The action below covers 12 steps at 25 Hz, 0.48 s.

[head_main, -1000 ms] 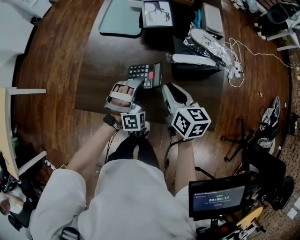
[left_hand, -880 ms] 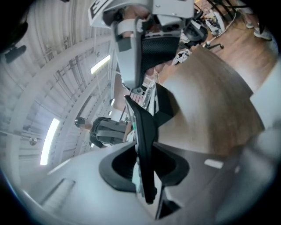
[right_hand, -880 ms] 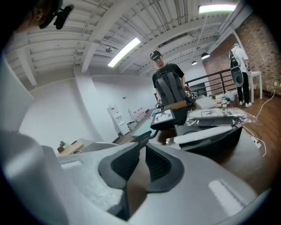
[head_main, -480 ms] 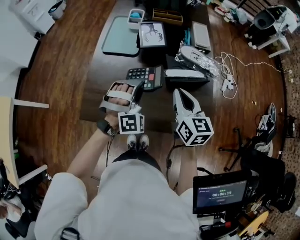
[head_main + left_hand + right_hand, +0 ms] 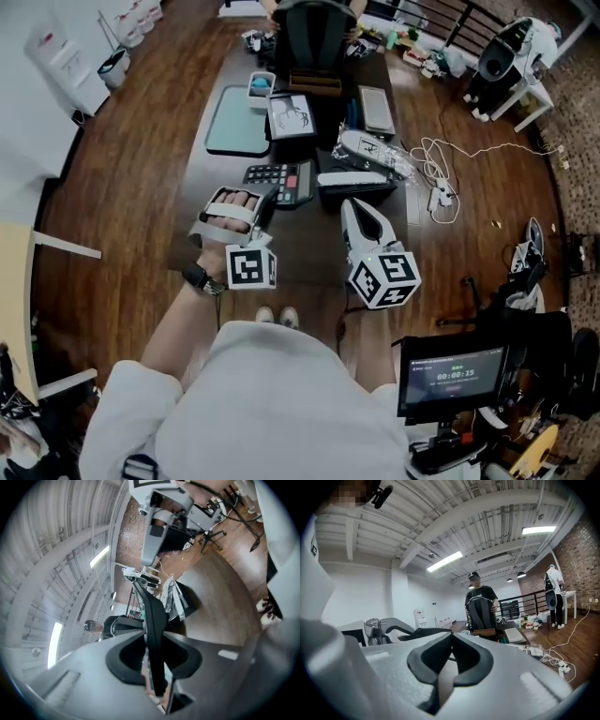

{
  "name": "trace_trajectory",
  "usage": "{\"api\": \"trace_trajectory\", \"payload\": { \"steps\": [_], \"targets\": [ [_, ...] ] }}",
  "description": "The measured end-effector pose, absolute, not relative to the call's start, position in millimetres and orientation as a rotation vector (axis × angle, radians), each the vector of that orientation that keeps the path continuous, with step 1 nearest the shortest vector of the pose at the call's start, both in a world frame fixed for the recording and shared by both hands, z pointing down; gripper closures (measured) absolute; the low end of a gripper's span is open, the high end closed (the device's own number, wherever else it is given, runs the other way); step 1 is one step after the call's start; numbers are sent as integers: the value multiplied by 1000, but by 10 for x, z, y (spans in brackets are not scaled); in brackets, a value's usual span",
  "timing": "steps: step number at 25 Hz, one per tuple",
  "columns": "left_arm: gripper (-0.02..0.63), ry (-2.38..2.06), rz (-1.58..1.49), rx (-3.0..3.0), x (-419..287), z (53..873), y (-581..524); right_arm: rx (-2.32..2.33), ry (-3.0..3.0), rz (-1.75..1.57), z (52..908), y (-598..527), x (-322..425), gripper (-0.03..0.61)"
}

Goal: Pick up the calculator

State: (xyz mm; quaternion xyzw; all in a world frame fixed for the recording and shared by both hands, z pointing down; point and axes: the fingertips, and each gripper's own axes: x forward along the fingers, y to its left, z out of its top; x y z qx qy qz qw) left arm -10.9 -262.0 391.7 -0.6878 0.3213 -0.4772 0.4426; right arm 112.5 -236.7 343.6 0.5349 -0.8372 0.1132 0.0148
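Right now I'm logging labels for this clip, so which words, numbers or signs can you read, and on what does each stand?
"00:00:15" - timer on the monitor, lower right in the head view.
Small line above that timer: too small to read.
Keys of the calculator: too small to read.
Left and right gripper views: no readable text.

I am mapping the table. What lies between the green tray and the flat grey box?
A framed drawing, between the tray and the box. The head view shows it.
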Motion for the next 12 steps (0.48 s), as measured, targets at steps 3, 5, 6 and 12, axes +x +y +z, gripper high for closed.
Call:
{"api": "trace_trajectory", "payload": {
  "steps": [3, 5, 6, 12],
  "targets": [
    [523, 820, -1164, -1690, -108, 3828, -2601, 1685, -2605, 309, 3359, -2314, 1163, 575],
    [523, 825, -1155, -1685, -111, 3797, -2557, 1685, -2609, 294, 3344, -2289, 1145, 575],
    [523, 826, -1149, -1681, -112, 3779, -2536, 1684, -2613, 288, 3333, -2281, 1129, 575],
    [523, 833, -1114, -1664, -71, 3631, -2509, 1715, -2597, 164, 3201, -2230, 1097, 575]
  ]
}}
